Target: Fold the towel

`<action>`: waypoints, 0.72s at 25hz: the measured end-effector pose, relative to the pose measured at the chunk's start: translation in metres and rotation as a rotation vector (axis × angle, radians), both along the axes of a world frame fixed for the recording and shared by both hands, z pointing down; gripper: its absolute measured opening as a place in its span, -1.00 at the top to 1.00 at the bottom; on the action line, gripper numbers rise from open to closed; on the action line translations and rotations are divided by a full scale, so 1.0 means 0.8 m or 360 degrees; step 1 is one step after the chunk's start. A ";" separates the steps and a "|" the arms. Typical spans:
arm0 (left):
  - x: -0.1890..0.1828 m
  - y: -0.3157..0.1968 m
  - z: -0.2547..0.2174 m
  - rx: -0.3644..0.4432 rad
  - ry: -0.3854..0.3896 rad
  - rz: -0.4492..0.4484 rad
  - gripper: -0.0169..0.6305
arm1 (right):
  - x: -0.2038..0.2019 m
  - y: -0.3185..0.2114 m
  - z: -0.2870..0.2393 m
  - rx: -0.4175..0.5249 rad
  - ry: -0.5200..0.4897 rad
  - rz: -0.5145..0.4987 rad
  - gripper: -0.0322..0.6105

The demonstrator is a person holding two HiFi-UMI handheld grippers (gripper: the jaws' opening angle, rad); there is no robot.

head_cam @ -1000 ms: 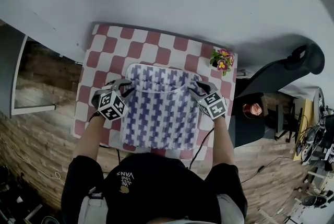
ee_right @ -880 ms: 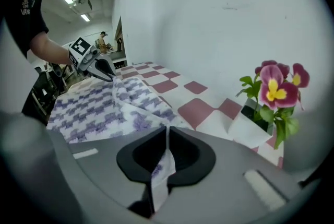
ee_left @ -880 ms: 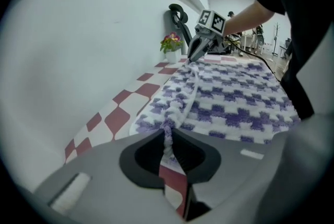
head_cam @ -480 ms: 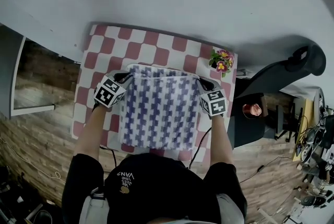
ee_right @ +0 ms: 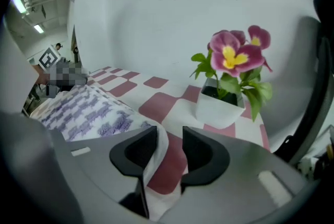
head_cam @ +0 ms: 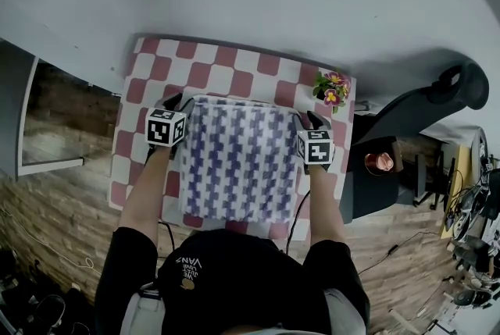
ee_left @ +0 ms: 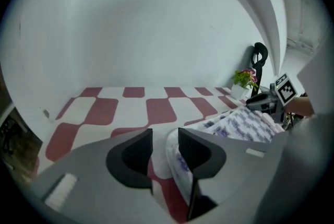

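The white towel [head_cam: 238, 162] with a purple pattern lies folded flat on the red-and-white checked table [head_cam: 226, 68]. My left gripper [head_cam: 174, 102] is at the towel's far left corner and my right gripper [head_cam: 312, 120] at its far right corner. In the left gripper view the left gripper [ee_left: 165, 137] has the towel [ee_left: 245, 124] edge lying loose against one jaw, with a gap on the other side. In the right gripper view the right gripper [ee_right: 169, 137] has a towel [ee_right: 88, 108] corner draped by one jaw, unpressed. Both pairs of jaws have just been opening.
A small white pot of pink flowers [head_cam: 332, 89] stands at the table's far right corner, close beyond the right gripper [ee_right: 229, 92]. A black chair [head_cam: 437, 99] and a red cup [head_cam: 380, 162] are off the table's right side. A white wall rises behind the table.
The towel edge that hung raised between the two grippers has been carried to the far edge and laid flat. Both grippers moved away from the person and their jaws no longer pinch it.
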State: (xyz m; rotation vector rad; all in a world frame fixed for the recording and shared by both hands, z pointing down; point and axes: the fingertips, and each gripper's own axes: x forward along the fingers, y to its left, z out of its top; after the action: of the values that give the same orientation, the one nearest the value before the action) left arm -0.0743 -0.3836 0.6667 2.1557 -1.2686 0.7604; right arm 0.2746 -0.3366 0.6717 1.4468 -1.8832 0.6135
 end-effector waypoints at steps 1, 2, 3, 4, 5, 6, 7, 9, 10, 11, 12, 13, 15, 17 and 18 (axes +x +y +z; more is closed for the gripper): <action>-0.005 0.000 -0.002 0.0013 -0.0024 -0.0001 0.56 | 0.003 0.001 -0.006 0.0026 -0.0007 0.0026 0.43; -0.008 0.002 -0.006 0.0027 -0.0043 0.0015 0.56 | 0.005 0.004 -0.012 0.0050 -0.0017 0.0041 0.40; -0.009 0.006 -0.011 0.0045 -0.0057 0.0042 0.56 | 0.006 0.008 -0.018 0.0069 -0.0027 0.0045 0.39; -0.009 0.010 -0.017 0.0069 -0.0069 0.0079 0.55 | 0.005 0.014 -0.024 0.0082 -0.0035 0.0047 0.39; -0.008 0.015 -0.024 0.0098 -0.0080 0.0122 0.55 | 0.004 0.022 -0.030 0.0093 -0.0045 0.0051 0.39; -0.005 0.022 -0.030 0.0130 -0.0087 0.0169 0.53 | 0.003 0.031 -0.036 0.0106 -0.0057 0.0060 0.39; -0.002 0.031 -0.036 0.0159 -0.0084 0.0216 0.50 | 0.002 0.041 -0.043 0.0123 -0.0072 0.0073 0.39; 0.004 0.056 -0.047 0.0200 -0.0066 0.0307 0.44 | 0.000 0.067 -0.055 0.0157 -0.0113 0.0092 0.39; 0.005 0.071 -0.050 0.0217 -0.0065 0.0352 0.41 | -0.003 0.082 -0.060 0.0170 -0.0133 0.0091 0.39; 0.006 0.088 -0.053 0.0235 -0.0072 0.0397 0.39 | -0.007 0.099 -0.064 0.0178 -0.0147 0.0082 0.39; 0.006 0.105 -0.054 0.0256 -0.0083 0.0439 0.38 | -0.010 0.117 -0.066 0.0182 -0.0153 0.0071 0.39; 0.005 0.123 -0.055 0.0274 -0.0089 0.0472 0.37 | -0.013 0.136 -0.066 0.0181 -0.0155 0.0062 0.39; 0.003 0.158 -0.054 0.0292 -0.0072 0.0508 0.37 | -0.018 0.173 -0.062 0.0177 -0.0169 0.0064 0.39; 0.001 0.190 -0.053 0.0303 -0.0031 0.0531 0.35 | -0.020 0.209 -0.057 0.0179 -0.0199 0.0088 0.39; 0.000 0.206 -0.052 0.0317 -0.0019 0.0549 0.34 | -0.021 0.226 -0.055 0.0182 -0.0209 0.0101 0.39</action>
State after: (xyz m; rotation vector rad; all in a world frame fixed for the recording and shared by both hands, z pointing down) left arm -0.0745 -0.2185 0.6249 2.5771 -1.0253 0.8104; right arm 0.2580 -0.1556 0.6279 1.5785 -2.0088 0.6541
